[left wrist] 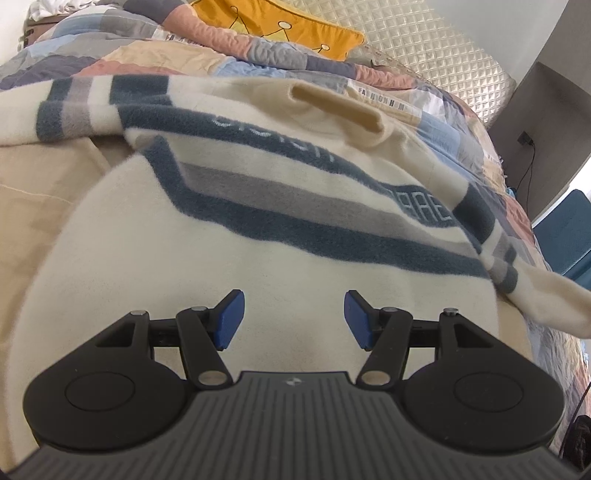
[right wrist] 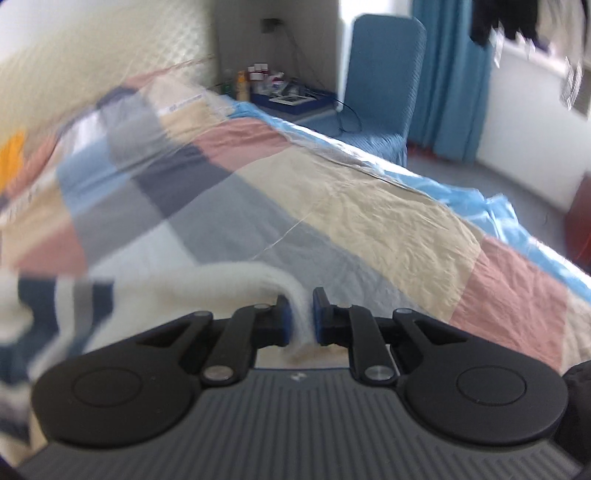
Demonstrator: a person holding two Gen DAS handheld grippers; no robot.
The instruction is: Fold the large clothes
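While blur obscures the sweater's point(right wrist: 184, 291) far side, the right gripper point(right wrist: 300, 314) pinches a fleecy cream sleeve.
Left gripper point(left wrist: 294, 319): jaws parted, empty, above fuzzy striped knit; patchwork quilt point(right wrist: 369, 206) beyond.

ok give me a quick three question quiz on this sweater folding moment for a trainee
1. True or false: the left gripper has its jaws closed on the cream sweater.
2. Which part of the sweater is pinched by the right gripper? A) the collar B) a cream sleeve C) the hem
3. Fill in: the yellow cushion lies near the ____ of the bed, on the patchwork quilt.

Key:
1. False. Its jaws stand open above the sweater, nothing between them.
2. B. The sleeve runs into the shut jaws.
3. Head, by the quilted headboard.
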